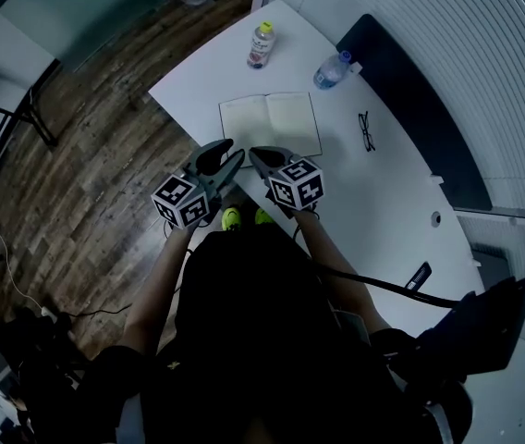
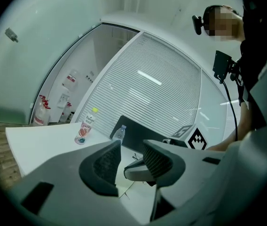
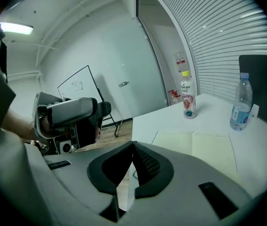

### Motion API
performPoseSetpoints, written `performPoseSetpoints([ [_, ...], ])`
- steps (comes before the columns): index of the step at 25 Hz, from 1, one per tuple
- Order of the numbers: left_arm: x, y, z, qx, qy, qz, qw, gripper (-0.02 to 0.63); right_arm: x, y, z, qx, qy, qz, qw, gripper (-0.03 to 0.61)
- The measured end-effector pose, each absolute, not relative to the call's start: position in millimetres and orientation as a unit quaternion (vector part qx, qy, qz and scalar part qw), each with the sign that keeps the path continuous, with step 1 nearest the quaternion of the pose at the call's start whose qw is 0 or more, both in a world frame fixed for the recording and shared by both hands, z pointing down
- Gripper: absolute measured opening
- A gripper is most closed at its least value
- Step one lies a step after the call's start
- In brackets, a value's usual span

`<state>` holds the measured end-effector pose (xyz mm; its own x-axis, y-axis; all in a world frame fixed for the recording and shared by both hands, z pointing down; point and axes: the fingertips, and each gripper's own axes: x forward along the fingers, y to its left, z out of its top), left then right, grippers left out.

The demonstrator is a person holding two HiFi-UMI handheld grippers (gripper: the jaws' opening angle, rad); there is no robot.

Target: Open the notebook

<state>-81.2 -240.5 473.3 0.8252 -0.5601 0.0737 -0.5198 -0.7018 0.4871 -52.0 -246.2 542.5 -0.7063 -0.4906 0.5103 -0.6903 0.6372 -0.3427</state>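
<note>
The left gripper [image 2: 131, 149] is held with its jaws apart and nothing between them. The right gripper [image 3: 132, 147] is clenched, its tips met, with nothing grasped. Both are held side by side at the near edge of the table [image 1: 383, 192], just short of the notebook [image 1: 270, 123], which is laid open and flat there. Beyond it a juice bottle [image 1: 261, 44] and a water bottle [image 1: 332, 70] are stood upright, and glasses [image 1: 366, 130] are laid to its right.

Near edge of notebook [image 1: 270, 118] behind left hand-held gripper [image 1: 236, 149] and right hand-held gripper [image 1: 253, 154]
</note>
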Motion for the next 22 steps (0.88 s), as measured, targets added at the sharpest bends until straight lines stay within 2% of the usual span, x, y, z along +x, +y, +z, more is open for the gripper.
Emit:
performPoseSetpoints([
  [7,-78.1,-234.0,458.5,0.926,-0.280,-0.055,0.247,0.103,-45.1,-240.8,511.1,0.347,-0.891,0.241,0.167,-0.015],
  [14,-70.4,-218.5,458.4,0.932,-0.256,-0.053,0.253,0.003,-43.7,-235.6,474.3,0.361,-0.899,0.202,0.141,-0.014],
  [22,-61.9,-201.0,459.9,0.930,-0.250,-0.057,0.262,0.003,-43.7,-215.0,465.4,0.355,-0.907,0.175,0.143,-0.014],
])
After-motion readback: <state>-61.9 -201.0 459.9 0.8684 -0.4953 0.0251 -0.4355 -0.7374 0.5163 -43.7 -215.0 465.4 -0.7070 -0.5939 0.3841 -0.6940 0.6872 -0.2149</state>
